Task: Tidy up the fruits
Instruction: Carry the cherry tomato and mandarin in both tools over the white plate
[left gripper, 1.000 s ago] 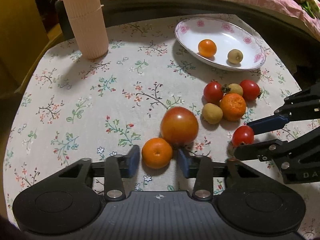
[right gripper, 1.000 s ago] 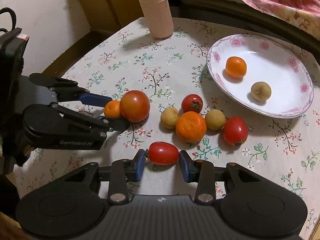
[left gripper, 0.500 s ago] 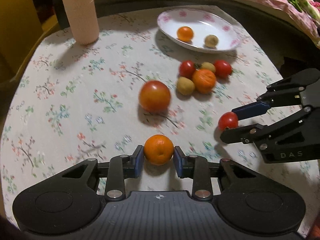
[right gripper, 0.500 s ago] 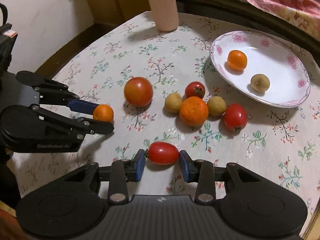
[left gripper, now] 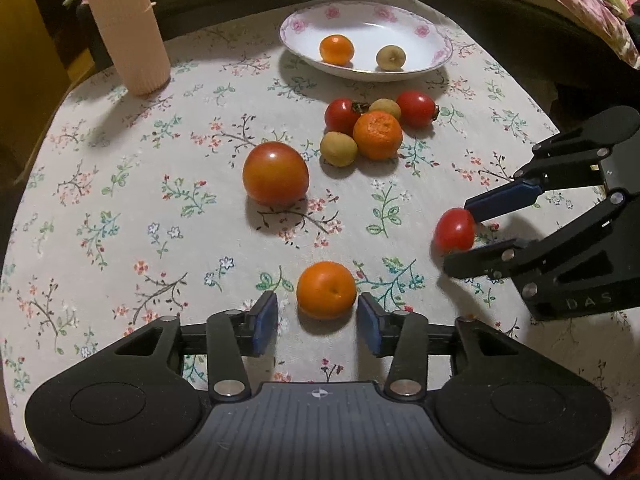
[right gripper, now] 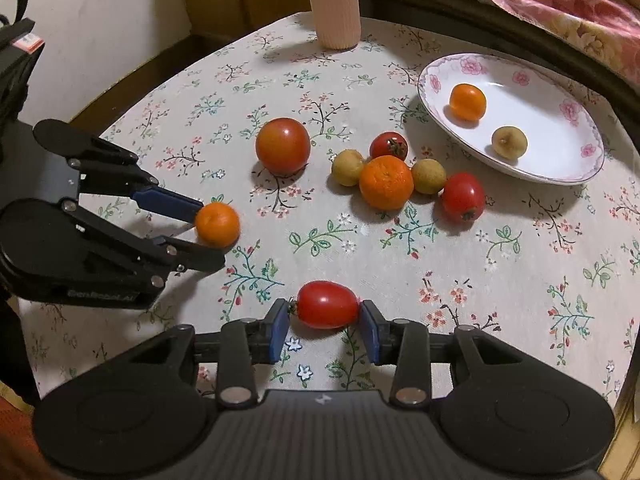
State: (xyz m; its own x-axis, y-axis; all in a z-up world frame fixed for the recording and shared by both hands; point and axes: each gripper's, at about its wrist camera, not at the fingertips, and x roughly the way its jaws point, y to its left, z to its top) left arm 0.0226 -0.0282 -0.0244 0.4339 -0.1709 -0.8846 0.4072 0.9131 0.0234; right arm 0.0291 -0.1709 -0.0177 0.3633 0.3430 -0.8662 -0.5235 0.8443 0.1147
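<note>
A small orange [left gripper: 326,290] rests on the flowered tablecloth between the fingers of my left gripper [left gripper: 317,322]. The jaws are opening and a gap shows on each side of the fruit. In the right wrist view an oval red tomato [right gripper: 328,304] lies on the cloth inside my right gripper [right gripper: 324,326]. Its jaws are opening too, and the pads stand just off the tomato's ends. Each gripper shows in the other's view: the left gripper [right gripper: 210,236] beside its orange [right gripper: 218,224], the right gripper [left gripper: 458,240] at its tomato [left gripper: 454,229].
A white flowered plate [left gripper: 432,60] at the back holds a small orange [left gripper: 337,49] and a yellowish fruit [left gripper: 391,57]. Before it lies a cluster with an orange [left gripper: 377,135], tomatoes and yellowish fruits. A large tomato [left gripper: 275,173] stands alone. A pink ribbed cylinder [left gripper: 124,24] rises at back left.
The left gripper shut on the small orange, drew it away from the large tomato toward the near edge, and has parted. The right gripper pulled its tomato back and its jaws have widened slightly.
</note>
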